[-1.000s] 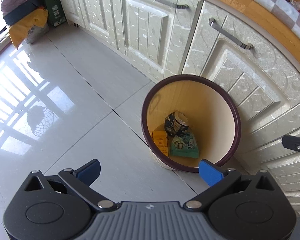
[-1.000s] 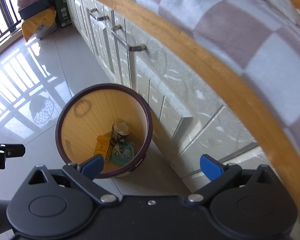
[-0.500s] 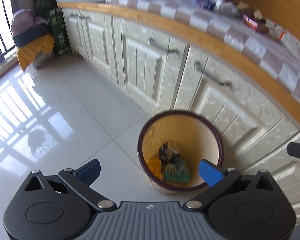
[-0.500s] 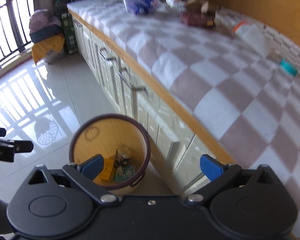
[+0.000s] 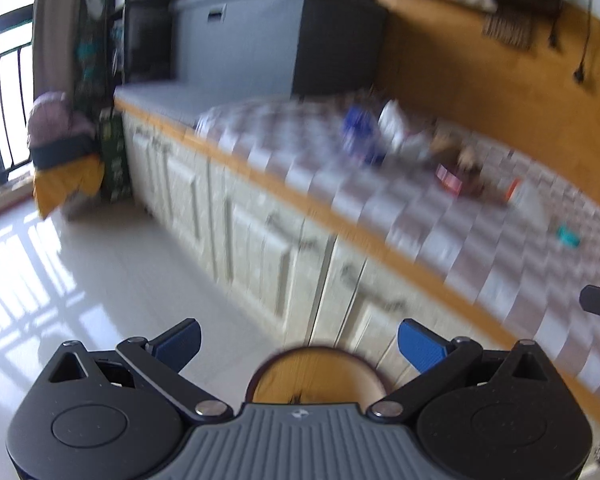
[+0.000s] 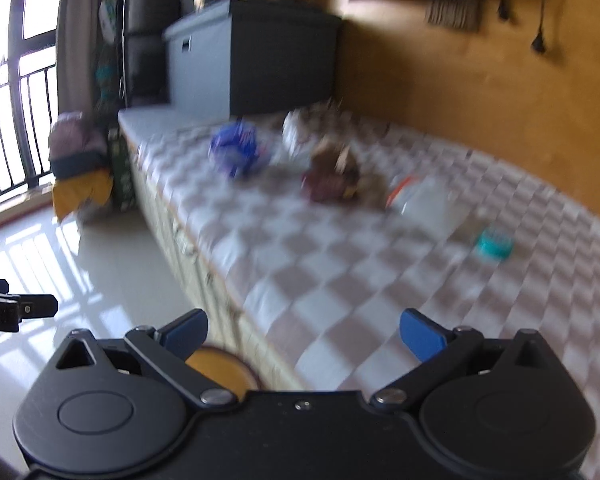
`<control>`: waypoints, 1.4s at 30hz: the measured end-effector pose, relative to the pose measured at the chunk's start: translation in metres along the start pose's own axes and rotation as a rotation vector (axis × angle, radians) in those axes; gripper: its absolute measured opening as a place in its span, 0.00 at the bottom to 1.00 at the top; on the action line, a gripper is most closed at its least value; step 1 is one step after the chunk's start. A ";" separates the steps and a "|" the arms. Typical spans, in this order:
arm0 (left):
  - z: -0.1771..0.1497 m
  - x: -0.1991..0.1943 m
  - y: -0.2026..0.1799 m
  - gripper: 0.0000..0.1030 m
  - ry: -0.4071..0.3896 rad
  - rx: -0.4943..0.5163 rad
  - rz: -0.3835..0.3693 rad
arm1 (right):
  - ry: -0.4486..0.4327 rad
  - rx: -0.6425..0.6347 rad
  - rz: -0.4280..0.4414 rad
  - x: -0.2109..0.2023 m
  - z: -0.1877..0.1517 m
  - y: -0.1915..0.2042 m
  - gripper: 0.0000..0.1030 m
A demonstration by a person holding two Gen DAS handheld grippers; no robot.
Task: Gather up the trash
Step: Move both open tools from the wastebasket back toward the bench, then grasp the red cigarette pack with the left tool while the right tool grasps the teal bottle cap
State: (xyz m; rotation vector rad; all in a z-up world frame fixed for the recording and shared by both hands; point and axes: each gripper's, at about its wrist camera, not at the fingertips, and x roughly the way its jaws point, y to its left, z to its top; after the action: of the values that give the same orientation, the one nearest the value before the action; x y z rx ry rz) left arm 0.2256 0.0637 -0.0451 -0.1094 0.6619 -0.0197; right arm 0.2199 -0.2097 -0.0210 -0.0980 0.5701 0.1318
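Both views are motion-blurred. A round yellow bin with a dark rim (image 5: 315, 376) stands on the floor against the cabinets, just below my open, empty left gripper (image 5: 299, 345). The bin (image 6: 220, 368) also peeks out under my right gripper (image 6: 303, 330), which is open and empty, over the counter's front edge. On the checkered counter (image 6: 340, 280) lies trash: a blue bag (image 6: 236, 150), a white bag (image 6: 296, 134), a dark red and brown packet heap (image 6: 334, 176), a clear bottle with an orange cap (image 6: 420, 196) and a teal piece (image 6: 494, 245). The blue bag (image 5: 358, 136) and the heap (image 5: 458, 172) lie far ahead of the left gripper.
Cream cabinet doors (image 5: 260, 240) run under the counter. A grey box (image 6: 244, 56) stands at the counter's far end. A yellow and purple bundle (image 5: 62, 160) sits on the shiny tiled floor (image 5: 80, 288) by the balcony railing. An orange wall (image 6: 480, 80) backs the counter.
Both grippers have risen and tilted up from the bin toward the counter. The bin has slid to the bottom of each view, and the trash on the counter has come into sight.
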 end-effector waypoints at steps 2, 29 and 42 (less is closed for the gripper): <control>0.015 -0.001 -0.011 1.00 -0.056 0.015 -0.013 | -0.048 -0.003 -0.011 -0.003 0.012 -0.007 1.00; 0.129 0.146 -0.142 1.00 -0.202 0.199 -0.220 | -0.164 0.156 -0.250 0.108 0.058 -0.155 1.00; 0.152 0.243 -0.182 1.00 -0.097 0.359 -0.396 | -0.078 0.265 -0.248 0.149 0.040 -0.195 1.00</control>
State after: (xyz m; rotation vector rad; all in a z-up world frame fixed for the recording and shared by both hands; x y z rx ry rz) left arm 0.5142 -0.1153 -0.0551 0.1056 0.5229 -0.5097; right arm 0.3954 -0.3826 -0.0575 0.0939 0.4893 -0.1811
